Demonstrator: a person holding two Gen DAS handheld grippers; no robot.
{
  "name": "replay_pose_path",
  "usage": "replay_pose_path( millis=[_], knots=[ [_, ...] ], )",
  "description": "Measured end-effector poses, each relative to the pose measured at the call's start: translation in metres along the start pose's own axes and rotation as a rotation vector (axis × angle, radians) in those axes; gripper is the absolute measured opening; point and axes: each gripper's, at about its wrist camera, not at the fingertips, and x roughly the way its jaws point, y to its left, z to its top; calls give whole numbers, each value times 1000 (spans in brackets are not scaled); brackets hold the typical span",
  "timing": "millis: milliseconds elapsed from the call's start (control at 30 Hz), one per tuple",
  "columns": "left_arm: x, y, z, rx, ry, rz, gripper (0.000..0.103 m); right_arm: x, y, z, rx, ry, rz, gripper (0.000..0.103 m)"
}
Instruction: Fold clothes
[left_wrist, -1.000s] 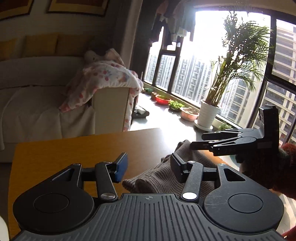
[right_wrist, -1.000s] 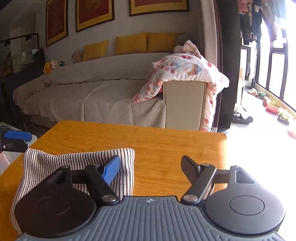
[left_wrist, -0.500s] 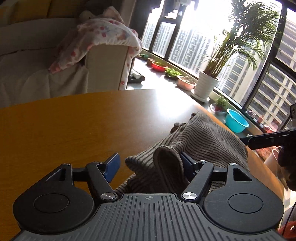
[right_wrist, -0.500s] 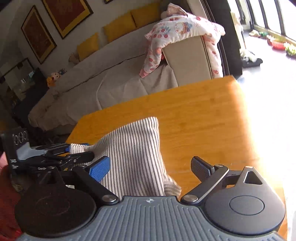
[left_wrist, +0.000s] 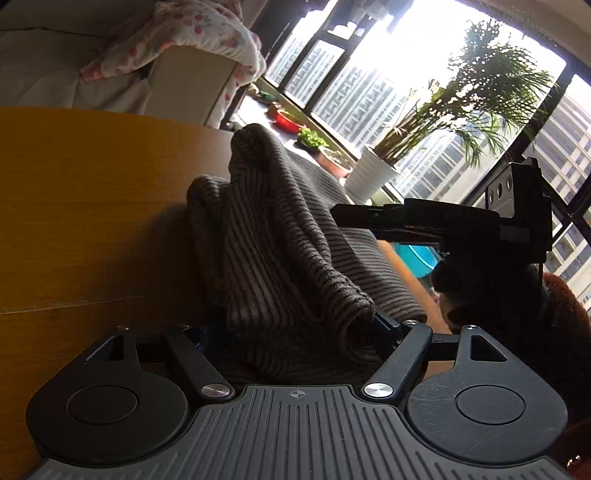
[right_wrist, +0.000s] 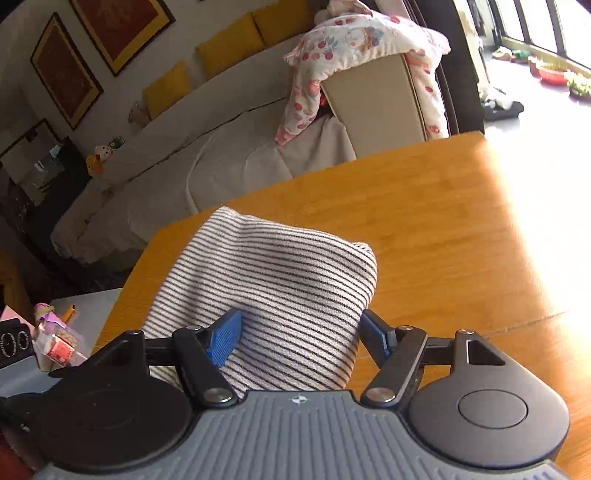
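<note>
**Striped knit between both sets of jaws on the wooden worktop**

Left wrist view: the orange-brown wooden worktop (left_wrist: 85, 206) fills the left half, with a pale sofa (left_wrist: 48, 70) and a floral quilt (left_wrist: 192, 33) behind it, and a tall window with a potted palm in a white pot (left_wrist: 373, 177) to the right. On the worktop lies the task's thing, a grey-and-dark striped knitted garment (left_wrist: 280, 236), bunched into raised folds near the worktop's window-side edge. The left hand-held gripper (left_wrist: 295, 332) has a rolled fold of that knit lying between its jaws, which are opening; the blue pads are mostly hidden by cloth, so contact cannot be judged. The right hand-held gripper (left_wrist: 343, 218) shows from the side just above the garment's far side.

Right wrist view: the same striped garment (right_wrist: 280, 288) reaches from the worktop's (right_wrist: 443, 221) near left edge into the right hand-held gripper (right_wrist: 299, 332), whose jaws are closing with cloth between them, the blue pad (right_wrist: 225, 336) resting on the knit. No writing on any of these can be read.
</note>
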Motion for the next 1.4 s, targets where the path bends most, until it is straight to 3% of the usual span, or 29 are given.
replay_pose_path(
  millis=[67,100,200,267,367,500,600,700,767,833,900,1000,1167,1267,1300,1333,1367,1400],
  knots=[
    [7,-17,-10,34,28,-49,82,-4,14,5,-109,-58,-61,78],
    [11,-26,-15,52,42,-73,82,-9,20,6,-148,-80,-69,86],
    [15,-48,-26,125,92,-159,82,-31,28,6,-204,-138,-31,103],
    [6,-56,-27,172,82,-177,85,-47,29,2,-211,-166,6,103],
    [-17,-47,-18,155,14,-152,95,-66,27,-13,-214,-187,44,103],
    [-35,-25,-6,49,-71,-53,95,-78,27,-53,-258,-211,43,103],
    [-27,-11,5,-66,-91,8,93,-66,30,-82,-285,-191,18,103],
    [-16,-10,6,-94,-81,75,89,-62,38,-91,-306,-202,-28,103],
    [-10,-11,4,-94,-68,120,84,-65,43,-86,-321,-183,-42,103],
    [-11,-12,3,-80,-65,144,74,-78,50,-88,-363,-231,-35,102],
    [-12,-12,2,-76,-67,154,71,-85,65,-102,-487,-280,-67,93],
    [-10,-13,1,-70,-59,160,65,-81,90,-127,-668,-295,-146,60],
    [-7,-20,-2,-55,-44,155,58,-64,107,-158,-891,-331,-287,57],
    [-7,-28,-6,-55,-33,76,43,-69,113,-165,-978,-362,-330,52],
    [-6,-31,-7,-50,-28,42,39,-69,113,-165,-991,-367,-356,44],
    [-3,-33,-8,-48,-23,21,36,-69,111,-162,-991,-362,-379,23],
    [0,-35,-9,-46,-18,-1,35,-68,108,-158,-981,-353,-395,14],
    [2,-38,-11,-45,-13,-23,34,-68,106,-153,-970,-347,-403,14]
  ],
)
